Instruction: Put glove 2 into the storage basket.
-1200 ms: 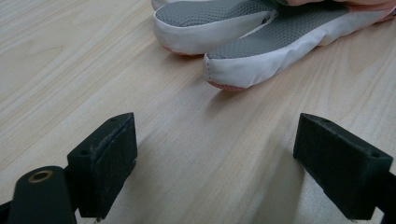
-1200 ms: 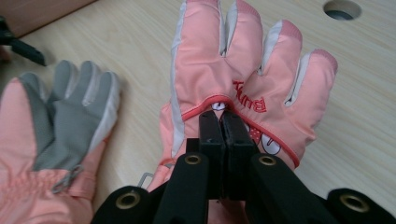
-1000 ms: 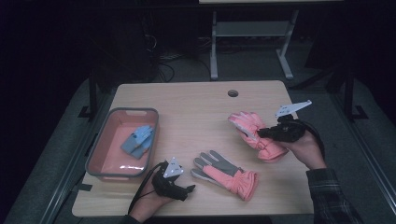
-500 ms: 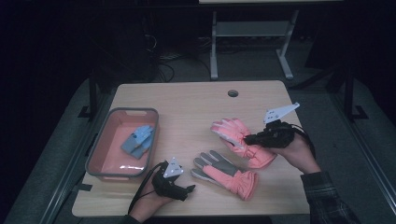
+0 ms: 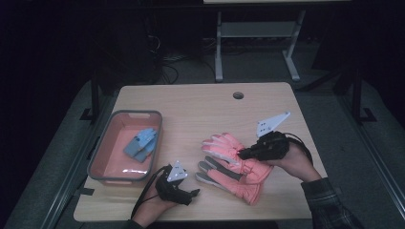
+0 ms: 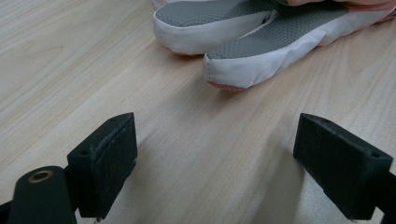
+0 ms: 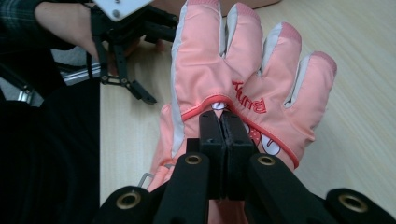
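Right gripper view, glove (image 7: 243, 79) pinched in right hand-held gripper (image 7: 223, 122)

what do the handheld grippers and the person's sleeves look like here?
Both grippers, left and right, are black, each topped by a pale grey three-cornered plate and trailing a black cable. Jaw pads are blocky black; brass-coloured rivets show at the linkages. The right forearm wears a dark plaid sleeve.

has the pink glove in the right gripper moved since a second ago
Yes: the held pink glove went left and nearer, away from the table's right edge, onto the other glove.
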Motion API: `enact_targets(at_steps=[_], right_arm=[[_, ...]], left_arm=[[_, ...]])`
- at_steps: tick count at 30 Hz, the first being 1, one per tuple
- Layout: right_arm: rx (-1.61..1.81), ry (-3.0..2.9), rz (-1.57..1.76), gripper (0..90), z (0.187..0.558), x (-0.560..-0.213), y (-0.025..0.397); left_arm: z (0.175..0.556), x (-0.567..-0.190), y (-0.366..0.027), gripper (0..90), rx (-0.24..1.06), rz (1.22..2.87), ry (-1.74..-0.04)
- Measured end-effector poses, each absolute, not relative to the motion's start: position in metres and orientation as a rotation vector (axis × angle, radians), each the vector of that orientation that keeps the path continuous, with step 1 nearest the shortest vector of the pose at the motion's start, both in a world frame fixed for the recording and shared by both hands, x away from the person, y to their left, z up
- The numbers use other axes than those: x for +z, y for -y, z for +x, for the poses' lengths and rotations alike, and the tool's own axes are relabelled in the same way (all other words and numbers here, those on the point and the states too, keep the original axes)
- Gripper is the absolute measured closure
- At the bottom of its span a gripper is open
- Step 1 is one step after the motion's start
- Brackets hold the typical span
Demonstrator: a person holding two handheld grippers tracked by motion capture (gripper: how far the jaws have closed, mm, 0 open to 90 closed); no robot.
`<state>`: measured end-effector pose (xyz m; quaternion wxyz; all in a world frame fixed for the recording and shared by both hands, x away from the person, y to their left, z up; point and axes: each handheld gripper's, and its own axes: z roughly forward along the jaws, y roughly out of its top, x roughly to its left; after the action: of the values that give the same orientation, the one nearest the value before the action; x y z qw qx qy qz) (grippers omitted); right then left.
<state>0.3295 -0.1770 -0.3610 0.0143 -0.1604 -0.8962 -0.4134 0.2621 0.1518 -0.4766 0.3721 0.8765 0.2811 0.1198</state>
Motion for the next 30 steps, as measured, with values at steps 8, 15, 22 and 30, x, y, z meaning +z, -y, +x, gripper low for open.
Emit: enact_targets(at_steps=[8, 15, 22, 30], right_arm=[[-1.243, 2.792, -0.427, 88.6, 0.323, -0.365, 0.166], [-1.159, 2.803, -0.374, 88.4, 0.323, -0.382, 0.154], [-1.045, 2.858, -0.33, 87.9, 0.322, -0.401, 0.142], [-0.959, 2.919, -0.336, 87.3, 0.317, -0.416, 0.134]], left_arm=[[0.262, -0.476, -0.152, 12.9, 0.307, 2.248, -0.719], [0.262, -0.476, -0.152, 12.9, 0.306, 2.248, -0.72], [0.262, -0.477, -0.152, 12.9, 0.307, 2.247, -0.72], [0.262, -0.477, -0.152, 12.9, 0.306, 2.245, -0.721]])
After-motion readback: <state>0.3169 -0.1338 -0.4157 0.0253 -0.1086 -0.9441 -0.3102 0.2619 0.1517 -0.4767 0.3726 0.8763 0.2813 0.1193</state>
